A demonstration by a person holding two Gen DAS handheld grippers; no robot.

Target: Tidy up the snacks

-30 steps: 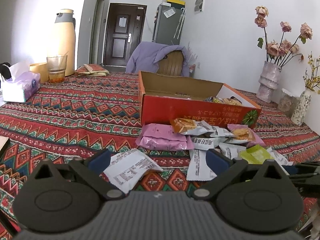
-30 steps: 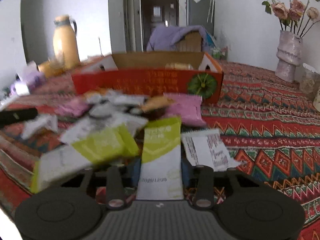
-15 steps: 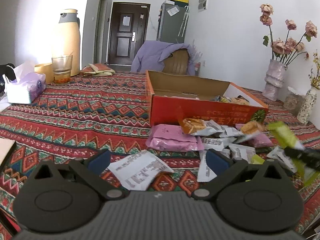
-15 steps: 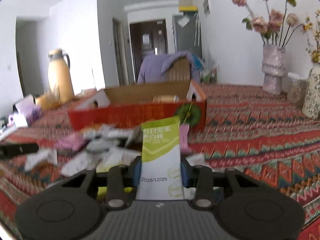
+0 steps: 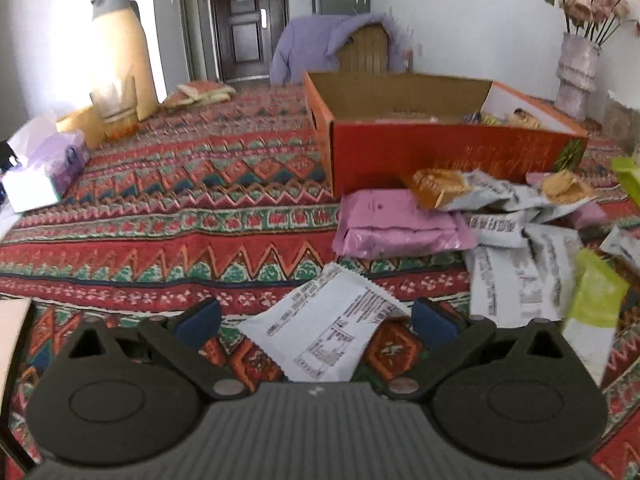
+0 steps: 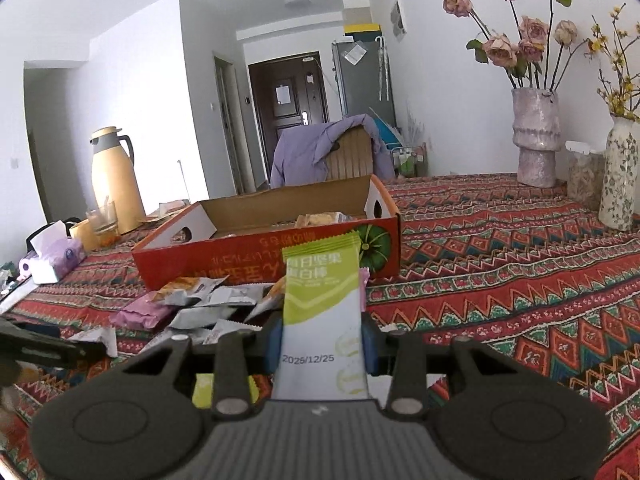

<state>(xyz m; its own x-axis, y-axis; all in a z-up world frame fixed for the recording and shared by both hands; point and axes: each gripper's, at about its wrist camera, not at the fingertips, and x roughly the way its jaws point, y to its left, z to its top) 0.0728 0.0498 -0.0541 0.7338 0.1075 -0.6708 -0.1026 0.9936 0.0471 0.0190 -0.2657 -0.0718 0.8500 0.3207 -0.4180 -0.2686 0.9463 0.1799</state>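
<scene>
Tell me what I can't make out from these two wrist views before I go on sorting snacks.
- Orange box contents: near wall hides most of the inside in both views.
- Green-and-white snack bar, clamped in the right hand-held gripper: lower end hidden behind the gripper body.
- White packet between the open left hand-held gripper fingers: print blurred; contact unclear.
- Snack pile: overlapping wrappers, count unclear.

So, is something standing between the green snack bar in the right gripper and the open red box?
Nothing visible does. The right gripper holds the green snack bar above the loose packets; the red box behind them is open on top.
</scene>
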